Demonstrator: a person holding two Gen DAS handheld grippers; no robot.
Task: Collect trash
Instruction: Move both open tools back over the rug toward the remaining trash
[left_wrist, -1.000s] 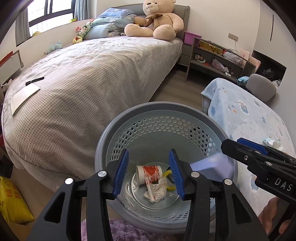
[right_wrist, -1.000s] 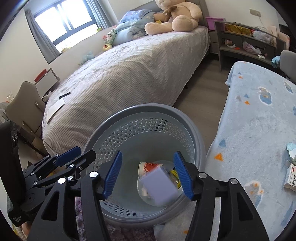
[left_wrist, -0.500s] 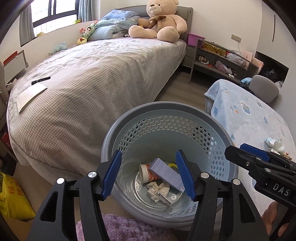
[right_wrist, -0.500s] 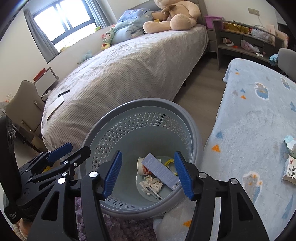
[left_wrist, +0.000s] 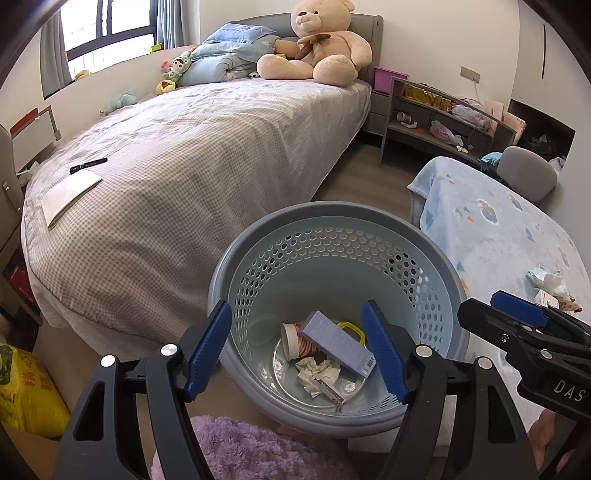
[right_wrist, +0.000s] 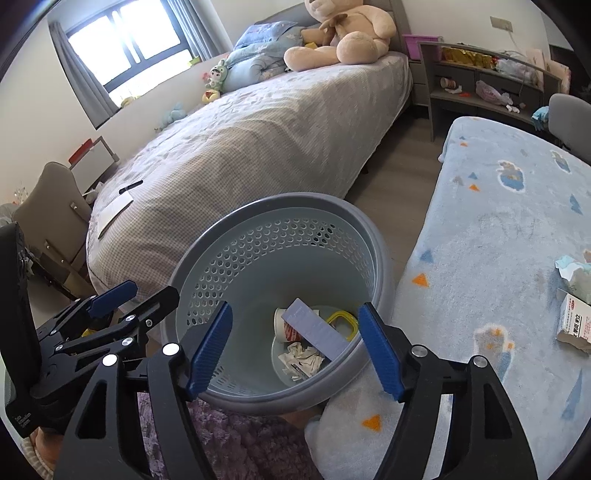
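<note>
Grey perforated waste basket (left_wrist: 258, 295) stands on the floor between bed (left_wrist: 184, 166) and blue blanket (right_wrist: 498, 229). In its bottom: lilac carton (left_wrist: 336, 349) lying tilted over a paper cup (left_wrist: 291, 338), crumpled tissue (left_wrist: 316, 373), a yellow ring (left_wrist: 351, 326). Left hand-held gripper (left_wrist: 299, 356) and right hand-held gripper (right_wrist: 295, 347) both hover above the basket, jaws opening, nothing gripped. More trash lies on the blanket: small box (right_wrist: 574, 321), wadded tissue (right_wrist: 574, 273).

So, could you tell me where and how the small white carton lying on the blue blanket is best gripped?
Take the white carton across its two broad faces, coming from above. It lies flat on the blue blanket, long and thin, with crumpled tissue close beside its far end, so close on the near half. The right gripper, empty with jaws opening, is probably nearer.
</note>
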